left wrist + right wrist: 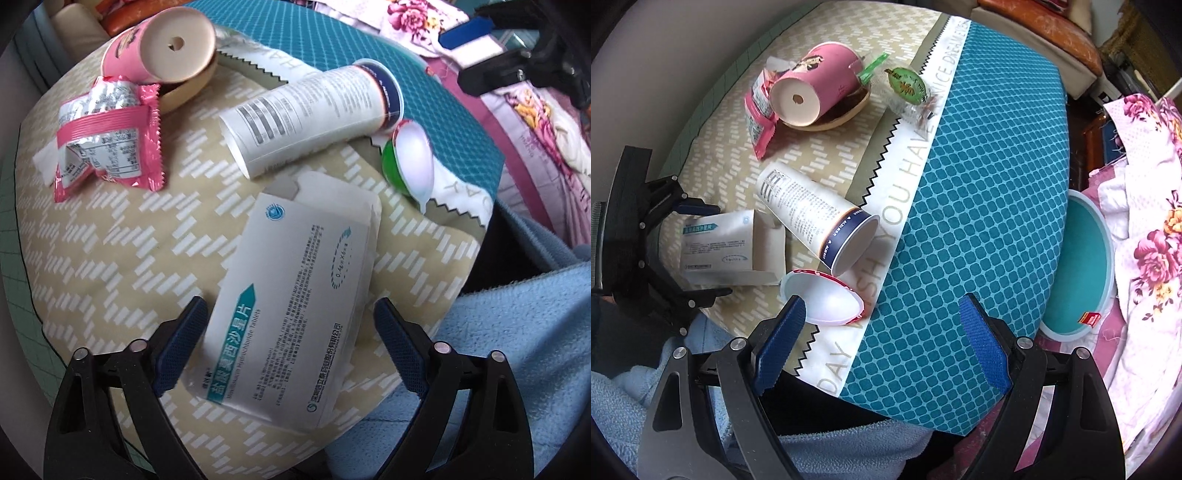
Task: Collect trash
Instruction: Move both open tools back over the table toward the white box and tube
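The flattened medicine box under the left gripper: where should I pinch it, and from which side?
Judging by its pose, come straight down and pinch the medicine box across its two long edges near the printed end. It lies flat between the open left gripper fingers, already spanning them; the opened flap end looks flimsy.

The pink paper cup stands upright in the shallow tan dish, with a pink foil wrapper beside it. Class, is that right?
Not quite. The pink paper cup lies on its side in the shallow tan dish, its holed base facing the camera, as the right wrist view shows. The pink foil wrapper is beside it.
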Motion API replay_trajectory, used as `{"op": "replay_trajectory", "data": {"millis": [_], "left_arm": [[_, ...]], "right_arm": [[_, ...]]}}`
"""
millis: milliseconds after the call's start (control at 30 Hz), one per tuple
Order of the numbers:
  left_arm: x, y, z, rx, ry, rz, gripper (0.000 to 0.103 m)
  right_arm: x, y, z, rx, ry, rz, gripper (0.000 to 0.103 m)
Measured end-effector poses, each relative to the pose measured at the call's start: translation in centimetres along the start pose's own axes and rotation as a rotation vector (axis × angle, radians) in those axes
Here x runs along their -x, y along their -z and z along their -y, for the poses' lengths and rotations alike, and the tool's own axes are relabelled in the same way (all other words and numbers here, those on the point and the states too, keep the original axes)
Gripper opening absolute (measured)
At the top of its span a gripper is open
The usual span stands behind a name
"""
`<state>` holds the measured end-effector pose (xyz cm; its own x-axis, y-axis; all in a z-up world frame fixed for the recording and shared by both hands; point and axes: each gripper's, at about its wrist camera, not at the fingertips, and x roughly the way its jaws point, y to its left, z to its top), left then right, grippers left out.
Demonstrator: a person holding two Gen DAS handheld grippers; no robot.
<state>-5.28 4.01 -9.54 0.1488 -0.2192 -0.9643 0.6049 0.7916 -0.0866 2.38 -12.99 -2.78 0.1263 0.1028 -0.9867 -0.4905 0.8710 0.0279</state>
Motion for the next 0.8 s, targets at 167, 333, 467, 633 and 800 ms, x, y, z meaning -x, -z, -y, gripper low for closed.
{"op": "replay_trajectory", "data": {"millis": [167, 333, 467, 633, 800], "left_arm": [[-0.2, -0.1, 0.3, 0.032, -0.028, 0.033, 0.093], [1.0, -0.4, -2.9, 0.157, -0.041, 0.081, 0.073], [2.0, 0.3, -6.7, 0.296, -0.066, 0.101, 0.071], [2.9, 1.7, -9.6, 0.409, -0.064, 0.131, 0.071], [3.3, 2.4, -10.5, 0.434, -0.051, 0.149, 0.071]], "right_arm": [[-0.4, -0.9, -0.2, 0.007, 0.015, -0.003, 0.081], [-0.9, -2.4, -1.0, 0.047, 0.019, -0.004, 0.081], [-1.9, -3.9, -2.4, 0.114, 0.048, -0.015, 0.081], [-3.9, -5.8, -4.9, 0.254, 0.089, -0.048, 0.081], [-6.2, -7.3, -6.3, 0.345, 0.132, -0.085, 0.081]]}}
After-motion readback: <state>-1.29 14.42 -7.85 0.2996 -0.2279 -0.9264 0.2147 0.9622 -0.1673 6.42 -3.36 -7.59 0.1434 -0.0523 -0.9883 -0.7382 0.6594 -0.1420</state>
